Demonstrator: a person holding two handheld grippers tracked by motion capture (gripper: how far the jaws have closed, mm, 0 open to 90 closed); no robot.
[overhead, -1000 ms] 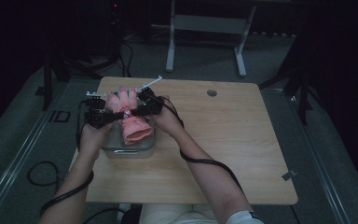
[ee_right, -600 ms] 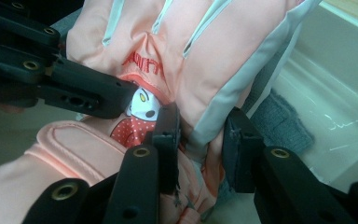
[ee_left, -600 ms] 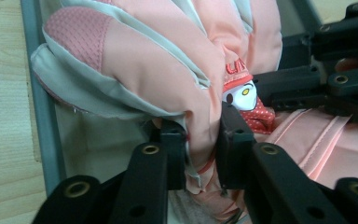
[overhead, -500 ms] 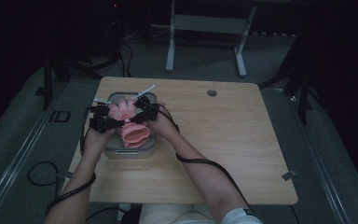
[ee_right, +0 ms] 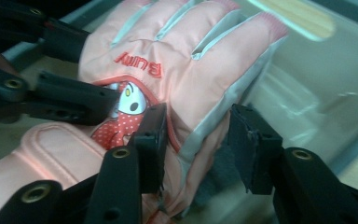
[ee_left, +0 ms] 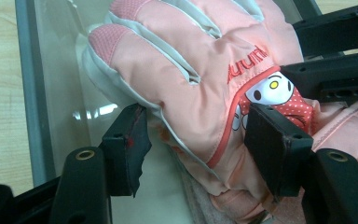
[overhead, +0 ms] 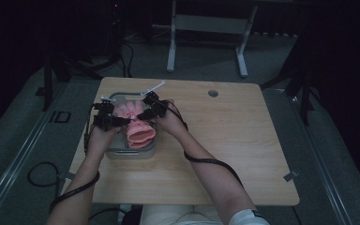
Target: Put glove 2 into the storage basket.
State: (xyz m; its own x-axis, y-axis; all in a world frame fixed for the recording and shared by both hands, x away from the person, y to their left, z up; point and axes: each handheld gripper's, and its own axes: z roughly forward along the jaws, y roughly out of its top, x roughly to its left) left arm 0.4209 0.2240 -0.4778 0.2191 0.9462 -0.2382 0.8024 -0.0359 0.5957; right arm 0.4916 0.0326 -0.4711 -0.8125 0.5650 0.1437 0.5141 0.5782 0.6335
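Inside tray (overhead: 114,151), pink glove (ee_left: 200,79) cuff cut off.

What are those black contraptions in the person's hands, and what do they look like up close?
Each hand holds a black tool: the left tool and the right tool. Each has two blocky black jaws with flat, scuffed pads and brass-ringed screw holes. A black cable trails along each bare forearm. A white short sleeve shows at the right arm.

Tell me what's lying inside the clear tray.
A pink glove lies in the clear tray, fingers toward its far end, cuff over the near rim. Grey fabric peeks from beneath it; whatever else lies under the glove is covered.
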